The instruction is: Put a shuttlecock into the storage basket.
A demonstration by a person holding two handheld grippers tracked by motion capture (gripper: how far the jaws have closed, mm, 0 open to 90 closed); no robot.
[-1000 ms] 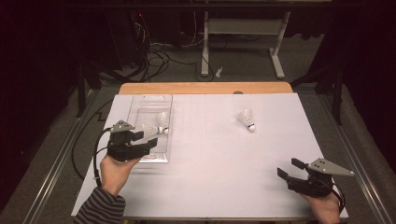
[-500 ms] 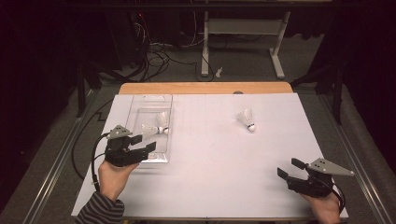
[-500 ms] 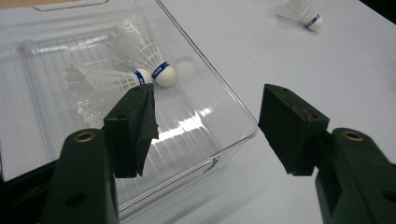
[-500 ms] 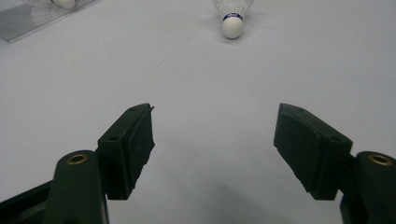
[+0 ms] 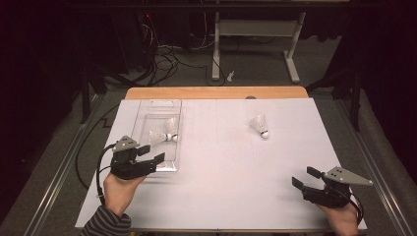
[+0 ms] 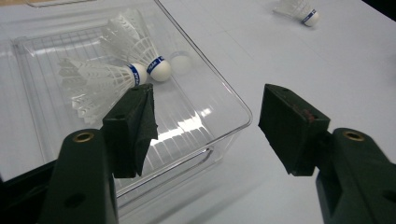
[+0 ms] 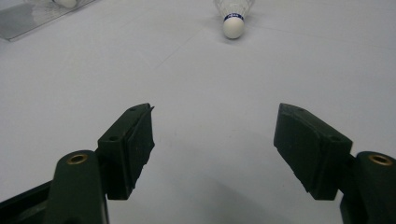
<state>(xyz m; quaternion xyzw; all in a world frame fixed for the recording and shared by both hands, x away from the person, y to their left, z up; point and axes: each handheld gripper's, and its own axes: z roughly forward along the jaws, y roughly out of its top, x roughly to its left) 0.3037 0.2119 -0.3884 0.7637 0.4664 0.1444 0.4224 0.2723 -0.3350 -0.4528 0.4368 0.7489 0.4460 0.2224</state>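
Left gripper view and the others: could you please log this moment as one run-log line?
left gripper: open, at clear tray | tray: two shuttlecocks | loose shuttlecock: on table | right gripper: open, empty

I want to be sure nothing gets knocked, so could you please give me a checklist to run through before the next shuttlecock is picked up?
1. Right gripper open and holding nothing: ok.
2. Left gripper open and holding nothing: ok.
3. Loose shuttlecock lying alone on the white sheet, nothing beside it: ok.
4. Bare sheet between the right gripper and that shuttlecock: ok.
5. Clear tray has room beside its two shuttlecocks: ok.
6. Left gripper clear of the tray's near corner: cannot tell, it sits very close.
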